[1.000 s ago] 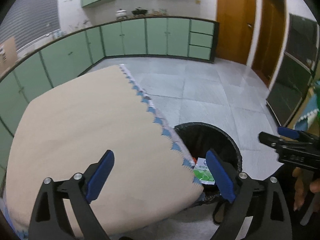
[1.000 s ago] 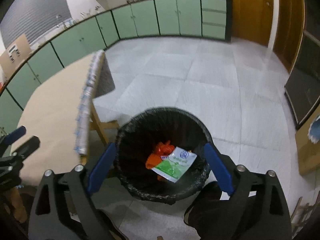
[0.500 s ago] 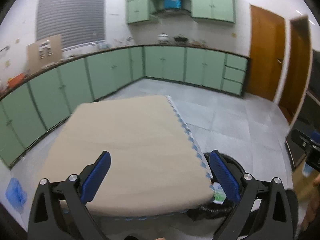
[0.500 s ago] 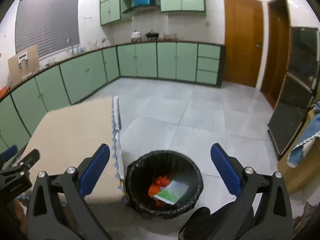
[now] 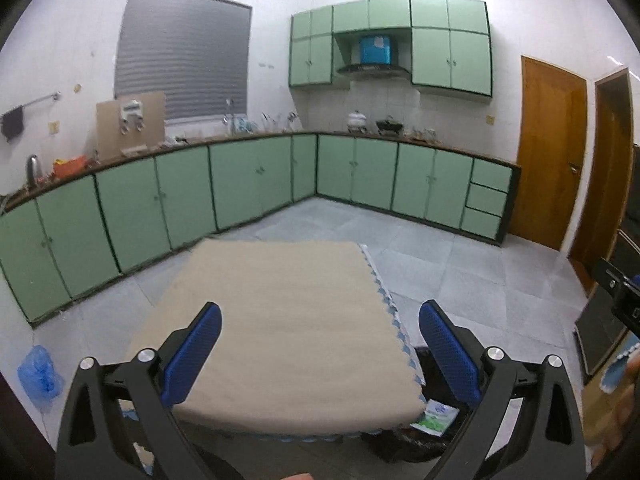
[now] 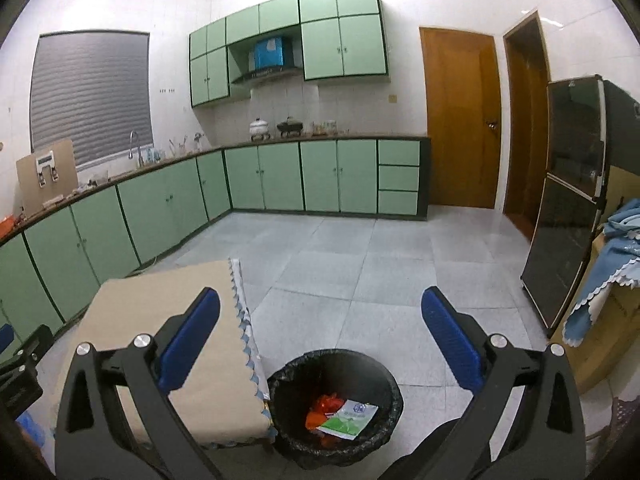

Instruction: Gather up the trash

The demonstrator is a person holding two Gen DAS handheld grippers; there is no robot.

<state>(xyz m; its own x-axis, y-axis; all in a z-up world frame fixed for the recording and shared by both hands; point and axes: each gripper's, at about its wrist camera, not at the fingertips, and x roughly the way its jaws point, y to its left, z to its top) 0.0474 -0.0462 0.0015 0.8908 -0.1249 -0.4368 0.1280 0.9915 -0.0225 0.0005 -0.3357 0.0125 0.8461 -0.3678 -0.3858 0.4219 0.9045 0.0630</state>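
Scanning the bare worktop (image 5: 288,320) comes next: both grippers' fingers (image 6: 188,344) gape wide, empty; the green-white packet (image 6: 348,418) and orange wrapper (image 6: 326,404) lie in the black-lined bin (image 6: 384,384).

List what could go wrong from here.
1. The bin stands on the floor right against the table corner; a low swing of the right gripper might knock it over.
2. The green-and-white packet lies loosely on top of the orange wrapper; a tipped bin would probably spill both.
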